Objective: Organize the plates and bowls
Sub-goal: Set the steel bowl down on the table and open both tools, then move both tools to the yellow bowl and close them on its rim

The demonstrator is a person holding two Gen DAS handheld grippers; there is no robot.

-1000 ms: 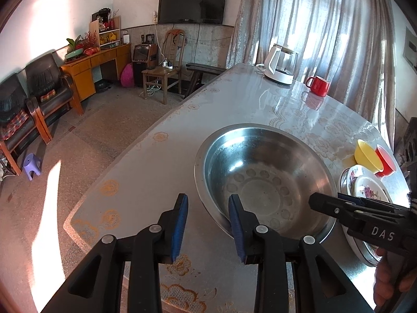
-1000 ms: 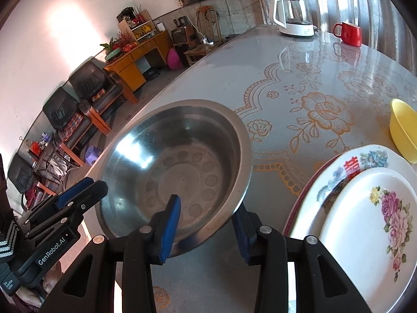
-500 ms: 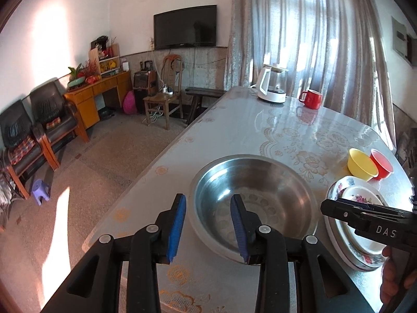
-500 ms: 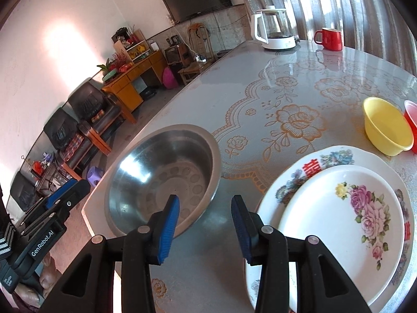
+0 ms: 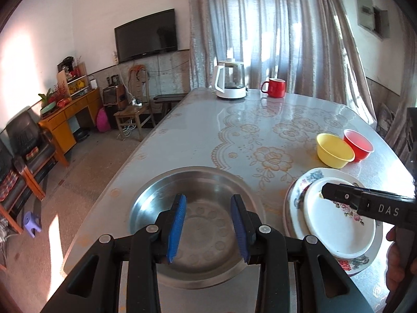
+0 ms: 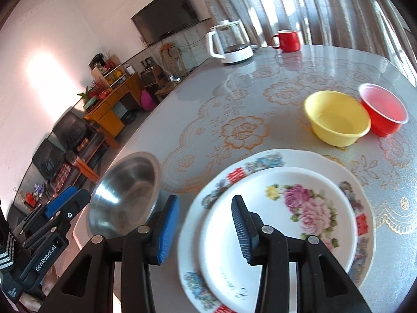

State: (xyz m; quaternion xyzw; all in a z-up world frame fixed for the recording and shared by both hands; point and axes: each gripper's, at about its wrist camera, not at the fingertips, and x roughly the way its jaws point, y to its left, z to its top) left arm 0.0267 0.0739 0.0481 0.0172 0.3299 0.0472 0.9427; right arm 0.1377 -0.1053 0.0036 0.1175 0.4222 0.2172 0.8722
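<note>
In the left wrist view, the left gripper (image 5: 208, 224) hangs above the wide stainless-steel basin (image 5: 198, 224), its blue-padded jaws partly apart with nothing between them, touching no rim. Taking the basin as landmark, a stack of 2 plates sits just to its right: a small white plate with pink roses (image 5: 338, 224) on a larger white plate with a coloured floral border (image 5: 294, 198). Beyond the stack stand a yellow plastic bowl (image 5: 335, 151) and a red plastic bowl (image 5: 358, 144), touching or nearly so. The right gripper (image 5: 325, 191) reaches in over the stack. In the right wrist view, the right gripper (image 6: 206, 229) hovers over the near edge of the rose plate (image 6: 276, 221), jaws likewise partly open and empty; the bordered plate (image 6: 362, 224) lies under it, the steel basin (image 6: 127, 193) to the left, the yellow bowl (image 6: 336, 120) and red bowl (image 6: 383, 109) farther back. Nothing is held, so the step seems to be choosing the next piece; I judge the plates already stacked and the 2 bowls not yet nested, so the next move calls for reaching past the stack and taking 1 bowl by its rim. The bench (image 6: 234, 96) is glossy grey with a gold floral pattern; a glass kettle (image 6: 229, 44) and a red mug (image 6: 286, 40) stand at its far end, with curtains, a wall television and armchairs in the room.
</note>
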